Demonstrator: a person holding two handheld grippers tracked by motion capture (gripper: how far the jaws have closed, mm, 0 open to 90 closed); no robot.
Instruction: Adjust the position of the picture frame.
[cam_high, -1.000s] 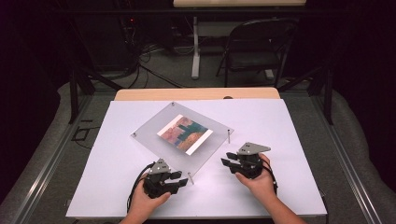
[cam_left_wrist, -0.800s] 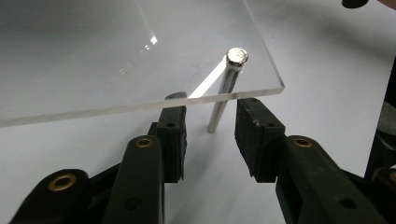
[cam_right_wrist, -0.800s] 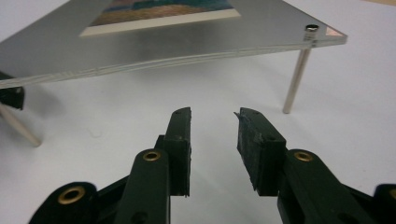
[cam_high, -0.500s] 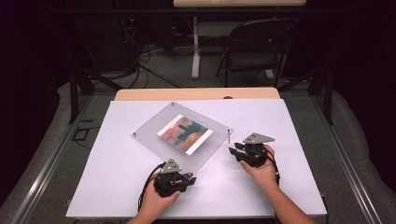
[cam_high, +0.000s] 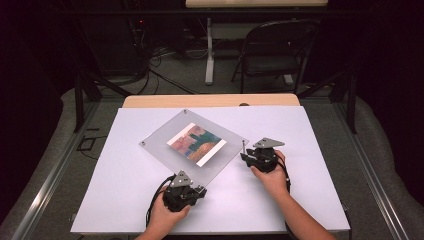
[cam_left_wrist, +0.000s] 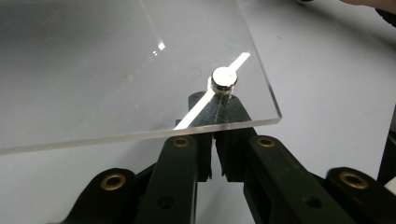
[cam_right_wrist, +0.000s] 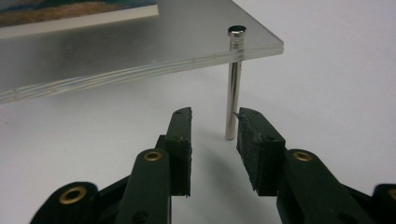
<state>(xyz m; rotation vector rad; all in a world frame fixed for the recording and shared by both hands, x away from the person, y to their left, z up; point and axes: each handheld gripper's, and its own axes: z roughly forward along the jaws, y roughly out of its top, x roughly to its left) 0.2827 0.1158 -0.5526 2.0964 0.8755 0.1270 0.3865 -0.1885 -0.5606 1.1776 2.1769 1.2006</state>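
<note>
The clear frame (cam_high: 165, 145) stands on metal legs at the centre of the table (cam_high: 125, 200). The left claw (cam_left_wrist: 215, 140) has just been closing under its near corner, on the leg (cam_left_wrist: 223, 81) there. The right claw (cam_right_wrist: 214, 122) gapes, empty, beside another leg (cam_right_wrist: 232, 93).

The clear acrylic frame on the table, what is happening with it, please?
A person works on the acrylic picture frame, which stands on metal legs on the white table. The left gripper has just been closing its jaws under the near corner, around the leg below the screw cap. The right gripper is open, its jaws close beside another corner's standoff leg, not yet gripping it.
</note>
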